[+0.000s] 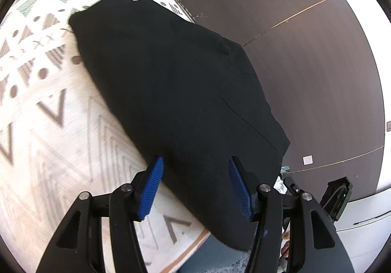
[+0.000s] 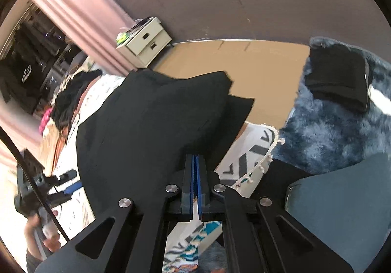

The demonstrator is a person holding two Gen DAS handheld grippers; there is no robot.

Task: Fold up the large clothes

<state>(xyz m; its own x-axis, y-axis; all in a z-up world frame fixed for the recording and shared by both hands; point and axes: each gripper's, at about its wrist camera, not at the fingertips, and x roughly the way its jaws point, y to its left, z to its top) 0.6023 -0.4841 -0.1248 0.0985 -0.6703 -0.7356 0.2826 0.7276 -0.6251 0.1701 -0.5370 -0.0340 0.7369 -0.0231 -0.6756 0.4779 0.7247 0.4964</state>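
Pinching a raised fold of the black garment (image 2: 151, 121), the right gripper (image 2: 195, 160) is seen with its ribbed blue pads pressed flat together, and the matte, smooth-woven cloth is drawn up into a soft peak just ahead of its fingertips. Beyond that peak, the cloth falls away in broad, uncreased planes with a sharp-cornered flap at its far edge. To the right of this gripper, a white patterned cloth with a knotted tassel fringe (image 2: 264, 155) is laid, and past it a shaggy blue-grey fur throw (image 2: 330, 136) carries a squarely folded black item (image 2: 339, 80). Farther off, a cream two-drawer box (image 2: 146, 46) stands against a dark wall beside pink pleated curtains (image 2: 80, 19).

The left gripper (image 1: 195, 163) is held with its jaws apart, nothing pressed by the grooved blue pads, directly over the near edge of the same garment, which spreads ahead of it as a long dark slab. To its left, a bed cover (image 1: 48, 111) printed with brown and green triangles and dots is exposed; to its right, a dark wood-grain wall panel (image 1: 317, 53) is seen.
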